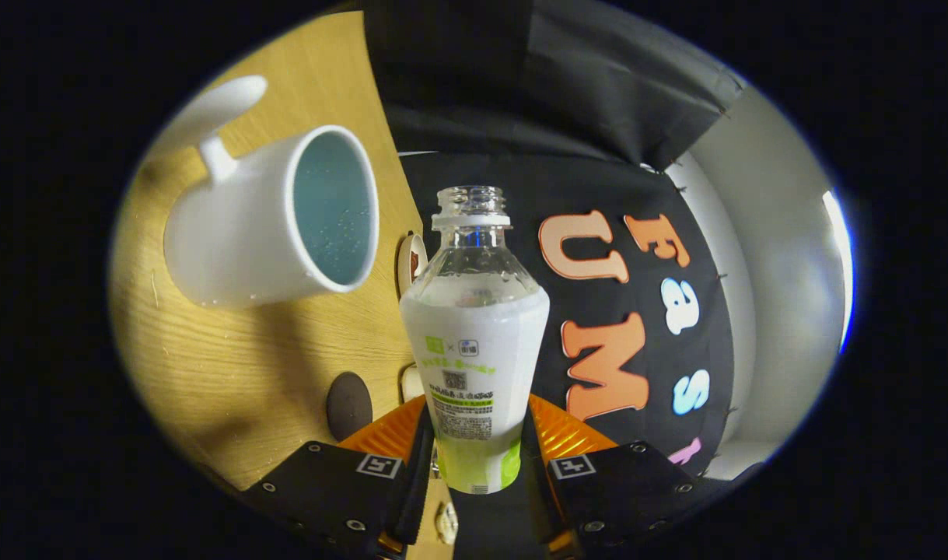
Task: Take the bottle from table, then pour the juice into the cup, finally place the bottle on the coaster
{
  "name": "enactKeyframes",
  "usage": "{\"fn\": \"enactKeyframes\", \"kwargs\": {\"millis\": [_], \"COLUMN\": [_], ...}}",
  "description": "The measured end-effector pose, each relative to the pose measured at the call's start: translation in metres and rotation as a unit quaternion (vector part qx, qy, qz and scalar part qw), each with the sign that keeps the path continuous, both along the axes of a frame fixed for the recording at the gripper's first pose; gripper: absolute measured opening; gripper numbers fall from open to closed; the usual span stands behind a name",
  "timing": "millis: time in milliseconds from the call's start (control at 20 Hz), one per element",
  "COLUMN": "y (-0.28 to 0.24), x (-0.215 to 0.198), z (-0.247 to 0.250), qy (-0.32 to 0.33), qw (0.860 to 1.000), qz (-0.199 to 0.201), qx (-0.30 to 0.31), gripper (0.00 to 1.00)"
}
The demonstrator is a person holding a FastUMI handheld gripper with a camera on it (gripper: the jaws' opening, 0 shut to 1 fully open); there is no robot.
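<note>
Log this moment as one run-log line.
claw: shut on bottle | bottle: uncapped, tipped sideways | cup: beside bottle mouth | coaster: bare

bottle (474,342): uncapped, white-labelled, clamped between fingers | cup (275,225): white, handled, beyond-left | coaster (348,404): dark, round, beside fingers

We are seeing a clear, glossy plastic bottle (474,334) wrapped in a smooth white-and-green printed sleeve, clamped between the fingers (411,459). We are looking at a white glazed ceramic cup (248,233), shiny outside, with a pale blue speckled inside. The light wooden worktop (232,373) is showing matt grain, and a dark round coaster (348,404) is looking dull.
</note>
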State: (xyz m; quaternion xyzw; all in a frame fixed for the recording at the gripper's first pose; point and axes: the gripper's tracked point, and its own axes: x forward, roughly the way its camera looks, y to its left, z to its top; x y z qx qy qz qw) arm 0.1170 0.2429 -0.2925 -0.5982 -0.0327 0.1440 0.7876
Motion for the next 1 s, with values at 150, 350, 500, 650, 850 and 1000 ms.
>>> {"fn": "enactKeyframes", "kwargs": {"millis": [150, 350, 500, 650, 850, 1000], "y": [-0.006, -0.010, -0.018, -0.021, -0.015, -0.012], "x": [0.007, 0.028, 0.045, 0.058, 0.069, 0.074], "z": [0.000, 0.018, 0.015, 0.012, 0.011, -0.005], "qy": [0.071, 0.124, 0.160, 0.185, 0.208, 0.244], "qw": [0.990, 0.954, 0.919, 0.883, 0.840, 0.808], "qz": [-0.037, -0.064, -0.088, -0.105, -0.104, -0.130], "qx": [0.113, 0.264, 0.350, 0.419, 0.490, 0.521], "gripper": [0.55, 0.55, 0.55, 0.55, 0.55, 0.55]}}
